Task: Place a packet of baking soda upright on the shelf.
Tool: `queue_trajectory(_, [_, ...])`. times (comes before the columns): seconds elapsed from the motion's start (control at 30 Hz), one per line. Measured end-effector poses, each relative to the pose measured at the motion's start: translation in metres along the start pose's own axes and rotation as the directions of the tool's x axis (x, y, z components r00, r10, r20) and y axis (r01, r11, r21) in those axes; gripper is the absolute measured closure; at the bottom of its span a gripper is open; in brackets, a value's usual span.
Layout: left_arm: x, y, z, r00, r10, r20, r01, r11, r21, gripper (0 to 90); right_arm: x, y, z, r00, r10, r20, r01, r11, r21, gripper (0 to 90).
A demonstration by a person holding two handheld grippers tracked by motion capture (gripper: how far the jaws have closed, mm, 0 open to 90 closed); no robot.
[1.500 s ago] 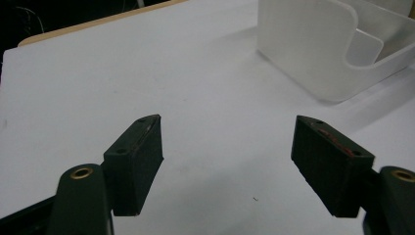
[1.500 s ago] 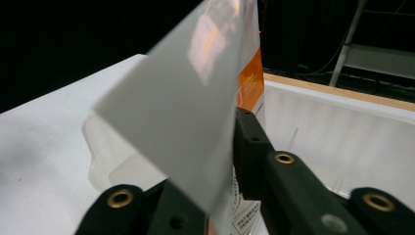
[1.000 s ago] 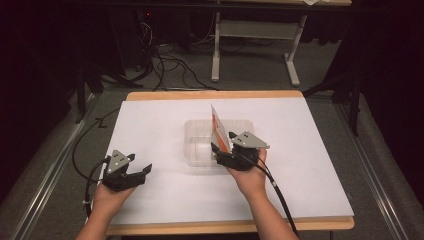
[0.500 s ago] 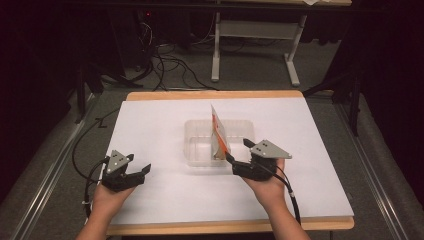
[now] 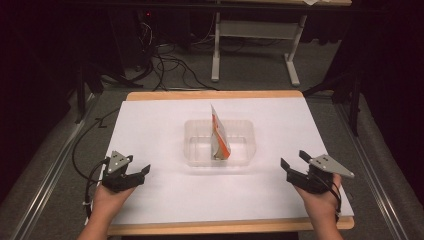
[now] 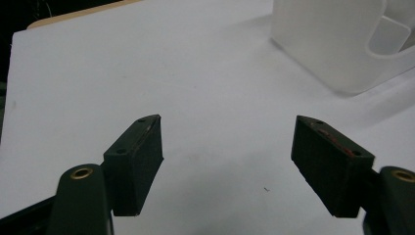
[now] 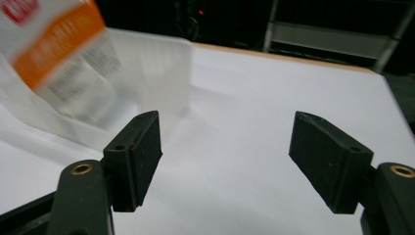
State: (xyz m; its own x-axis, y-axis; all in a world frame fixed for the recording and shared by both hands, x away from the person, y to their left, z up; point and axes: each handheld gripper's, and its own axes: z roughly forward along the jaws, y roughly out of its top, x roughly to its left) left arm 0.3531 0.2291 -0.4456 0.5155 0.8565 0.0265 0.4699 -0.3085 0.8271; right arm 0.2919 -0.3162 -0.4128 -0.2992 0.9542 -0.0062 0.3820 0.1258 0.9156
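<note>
Lighting: overhead, concentrated on the white surface (image 5: 165,125), which reads bright and near-uniform; surroundings from nine through three o'clock fall to near-black. Shadows: soft, faint, close under the clear container (image 5: 195,150). Focus: high view moderately sharp, slightly grainy. Left gripper view: jaws crisp, container wall (image 6: 323,44) at one o'clock pale and washed out. Right gripper view: orange-and-white packet (image 7: 58,54) at ten o'clock smeared by blur.

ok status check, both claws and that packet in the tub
Left claw open, empty, low over the table's near left. Right claw open, empty, near right. Orange packet stands on edge in the clear tub. Nothing between them.
</note>
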Motion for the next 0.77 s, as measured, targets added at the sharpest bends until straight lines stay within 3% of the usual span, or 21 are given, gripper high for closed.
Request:
queue_trajectory(0.1, [-0.003, 0.0, 0.002, 1.0, 0.007, 0.001, -0.007, 0.9999, 0.01, 27.8, -0.016, -0.013, -0.005, 0.9992, -0.03, 0.025, 0.027, 0.997, 0.078, 30.9])
queue_trajectory(0.17, [-0.005, -0.001, 0.004, 0.9999, 0.016, 0.003, -0.016, 0.9997, 0.02, 27.8, -0.02, -0.015, -0.005, 0.9988, -0.03, 0.04, 0.026, 0.996, 0.082, 31.2])
queue_trajectory(0.23, [-0.008, -0.001, 0.006, 0.9997, 0.023, 0.004, -0.023, 0.9994, 0.027, 27.8, -0.022, -0.016, -0.001, 0.9997, -0.012, 0.023, 0.01, 0.996, 0.084, 31.5])
queue_trajectory(0.3, [-0.01, -0.001, 0.007, 0.9994, 0.033, 0.004, -0.033, 0.9988, 0.036, 27.8, -0.018, -0.017, 0.004, 0.9999, 0.004, -0.013, -0.002, 0.996, 0.091, 31.6])
queue_trajectory(0.47, [-0.012, -0.001, 0.007, 0.9988, 0.049, 0.001, -0.049, 0.9979, 0.042, 27.7, -0.004, -0.014, 0.011, 0.9965, -0.053, -0.065, 0.059, 0.994, 0.097, 31.4])
queue_trajectory(0.67, [-0.01, -0.001, 0.006, 0.9993, 0.038, 0.004, -0.038, 0.9988, 0.031, 27.7, -0.002, -0.016, 0.015, 0.9968, -0.044, -0.068, 0.052, 0.989, 0.135, 31.0])
queue_trajectory(0.77, [-0.014, 0.001, 0.007, 0.9998, 0.011, 0.016, -0.012, 0.9996, 0.025, 27.8, -0.003, -0.015, 0.014, 0.998, -0.026, -0.058, 0.034, 0.991, 0.13, 28.4])
